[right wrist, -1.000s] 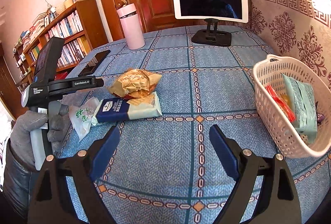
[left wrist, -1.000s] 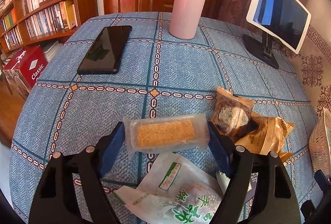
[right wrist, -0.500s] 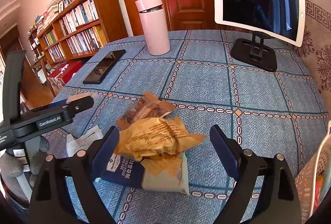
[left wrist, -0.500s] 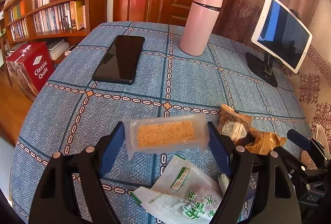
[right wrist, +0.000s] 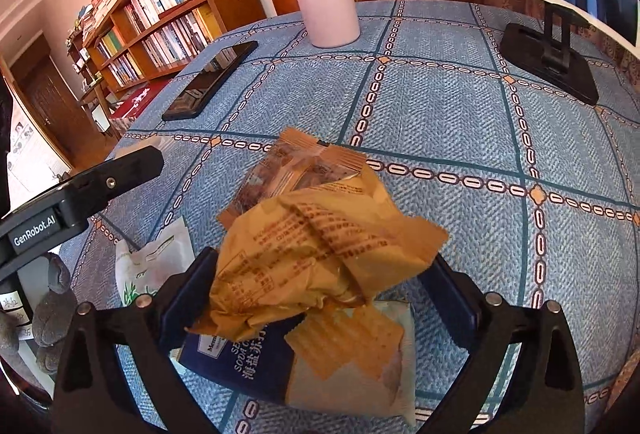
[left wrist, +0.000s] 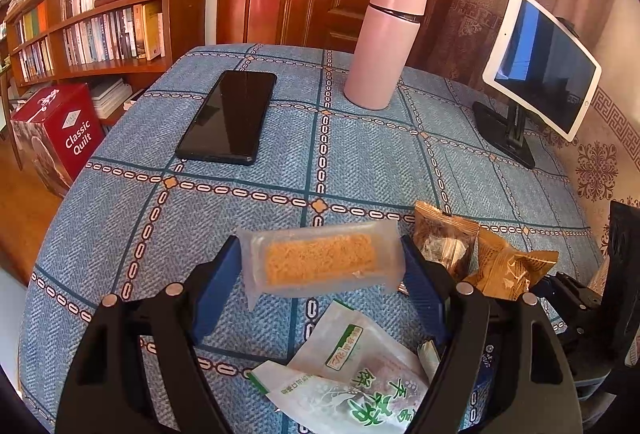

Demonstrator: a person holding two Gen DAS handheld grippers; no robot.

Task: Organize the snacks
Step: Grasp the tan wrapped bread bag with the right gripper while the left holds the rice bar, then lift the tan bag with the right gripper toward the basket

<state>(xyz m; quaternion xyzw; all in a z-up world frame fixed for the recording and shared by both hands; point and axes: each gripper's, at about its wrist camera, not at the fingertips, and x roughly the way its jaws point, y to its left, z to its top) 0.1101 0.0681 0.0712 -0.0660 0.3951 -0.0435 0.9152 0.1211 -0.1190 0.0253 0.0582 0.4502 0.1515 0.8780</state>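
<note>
My left gripper point(left wrist: 318, 254) is shut on a clear-wrapped golden bar point(left wrist: 320, 266), held lengthwise between its blue pads just above the blue tablecloth point(left wrist: 360, 161). My right gripper point(right wrist: 322, 262) has its jaws opening, with a crumpled yellow-brown packet point(right wrist: 320, 246) between them. That packet lies on a navy soda cracker pack point(right wrist: 320, 366). A brown see-through packet point(right wrist: 296, 165) sits just behind it. A white and green packet point(left wrist: 352, 386) lies under the left gripper. The left gripper's finger point(right wrist: 120, 169) shows at the left of the right wrist view.
A pink flask point(left wrist: 384, 45) stands at the back. A black phone point(left wrist: 228, 117) lies to the back left, and a tablet on a black stand point(left wrist: 544, 61) is at the right. The table drops off at the left, above a red box point(left wrist: 60, 133) and a bookshelf point(left wrist: 100, 5).
My right gripper has swung left from beside the white basket to the snack pile and now straddles the yellow-brown packet, jaws wider. The left gripper still holds the bar in nearly the same place.
</note>
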